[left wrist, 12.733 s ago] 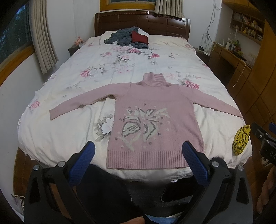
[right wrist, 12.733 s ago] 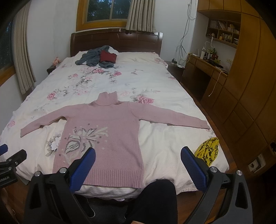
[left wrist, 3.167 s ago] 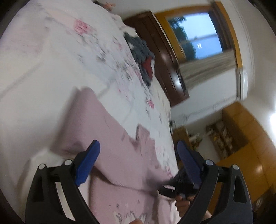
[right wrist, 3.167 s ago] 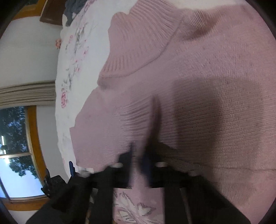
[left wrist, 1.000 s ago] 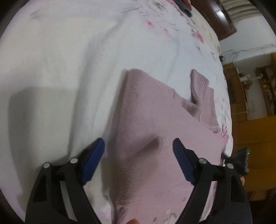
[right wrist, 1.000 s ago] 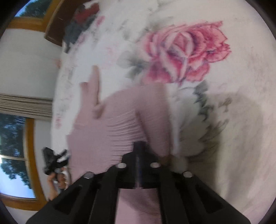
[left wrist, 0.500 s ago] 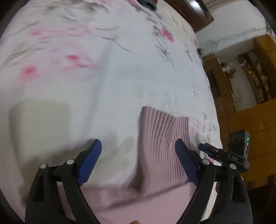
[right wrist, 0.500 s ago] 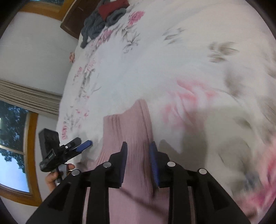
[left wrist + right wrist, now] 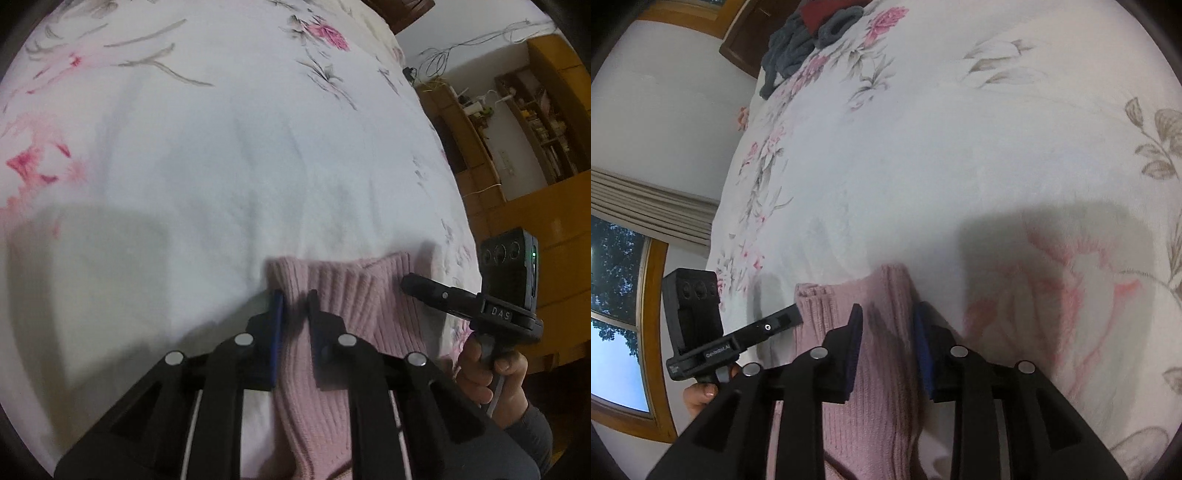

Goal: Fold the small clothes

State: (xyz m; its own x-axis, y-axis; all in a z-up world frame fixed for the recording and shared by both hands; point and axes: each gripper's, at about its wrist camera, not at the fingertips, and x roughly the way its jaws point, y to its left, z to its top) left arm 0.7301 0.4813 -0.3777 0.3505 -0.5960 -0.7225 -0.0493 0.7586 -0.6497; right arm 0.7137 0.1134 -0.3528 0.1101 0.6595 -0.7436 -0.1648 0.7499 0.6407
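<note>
Pink sweater's collar (image 9: 347, 291), at 6 o'clock on the bed (image 9: 221, 166): your left gripper (image 9: 294, 308) and right gripper (image 9: 888, 325) each pinch a collar corner, apparently to fold it down evenly.

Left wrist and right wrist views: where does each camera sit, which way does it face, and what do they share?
Left wrist: on the left gripper, looking along its fingers down at the sweater collar on the bed; the right gripper and hand show.
Right wrist: on the right gripper, facing the collar from its other side; the left gripper shows.
Shared: collar, bed, each other's gripper.
</note>
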